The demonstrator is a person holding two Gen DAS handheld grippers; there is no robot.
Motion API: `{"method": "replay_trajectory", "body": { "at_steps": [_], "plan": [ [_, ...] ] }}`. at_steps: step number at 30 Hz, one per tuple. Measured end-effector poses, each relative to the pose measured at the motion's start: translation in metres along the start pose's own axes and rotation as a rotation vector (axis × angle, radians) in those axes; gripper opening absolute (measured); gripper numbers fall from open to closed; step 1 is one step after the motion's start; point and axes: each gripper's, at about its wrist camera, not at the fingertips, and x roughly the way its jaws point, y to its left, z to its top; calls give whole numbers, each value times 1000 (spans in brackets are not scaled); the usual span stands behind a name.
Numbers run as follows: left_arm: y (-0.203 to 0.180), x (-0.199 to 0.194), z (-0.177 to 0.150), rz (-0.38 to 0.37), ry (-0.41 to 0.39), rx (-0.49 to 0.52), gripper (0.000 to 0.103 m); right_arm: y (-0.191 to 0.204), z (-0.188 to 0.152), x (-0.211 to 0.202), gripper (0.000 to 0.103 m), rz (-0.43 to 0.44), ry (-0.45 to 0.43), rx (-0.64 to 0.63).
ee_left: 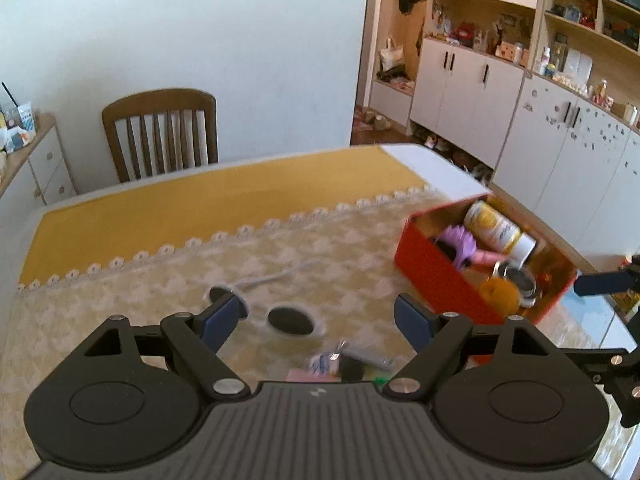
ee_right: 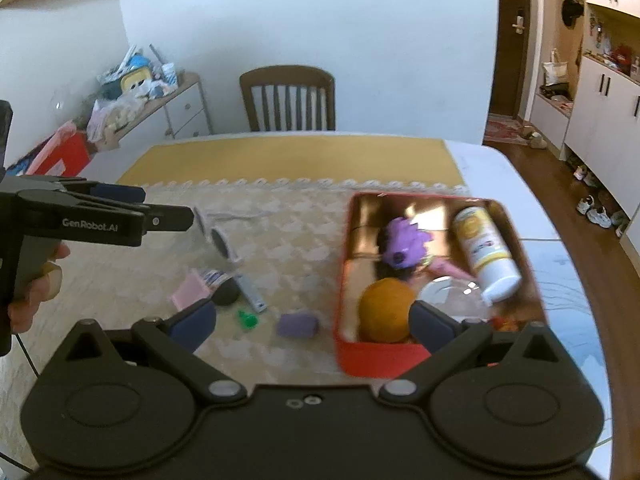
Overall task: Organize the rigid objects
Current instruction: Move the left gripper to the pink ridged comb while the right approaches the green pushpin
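Jaws of both grippers gape empty; the tin [ee_right: 400, 354] at right holds several things, while sunglasses [ee_right: 218, 236] and bits remain at centre.

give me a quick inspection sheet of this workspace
surface: table under a lace cloth and a yellow cloth.
job's things: red tin box holds a white-and-yellow bottle, orange ball and purple toy.
clutter: sunglasses, purple block, green piece, pink card loose on the lace.
grippers: left hand-held gripper open, empty; right hand-held gripper open, empty.
cables: thin black cord at the left edge.
surroundings: wooden chair, white cabinets.
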Motion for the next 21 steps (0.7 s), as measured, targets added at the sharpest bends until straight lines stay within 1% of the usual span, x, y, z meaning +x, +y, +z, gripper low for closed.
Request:
{"method": "replay_trajectory", "body": {
  "at_steps": [1,4,7,10,13,15,17,21],
  "plan": [
    [2,1,-6,-14,9,23,85,6,-2,2,103,0,4,-8],
    [7,6,-25,-19,41,75,85,17,-2,8,102,-9,11,-25],
    [9,10,-42,-36,66,83,85,24,-1,16,100,-4,30,-17],
    [8,15,-55,-36,78,104,85,34,-2,25,98,-7,50,-37],
    [7,21,-65,-46,84,118,85,42,0,35,93,2,70,-48],
    [6,27,-71,-55,100,130,85,46,3,43,88,17,83,-52],
    [5,32,-75,-50,102,137,85,49,6,51,83,25,97,-48],
    [6,40,-78,-54,95,135,85,52,9,70,77,33,133,-50]
  ]
}}
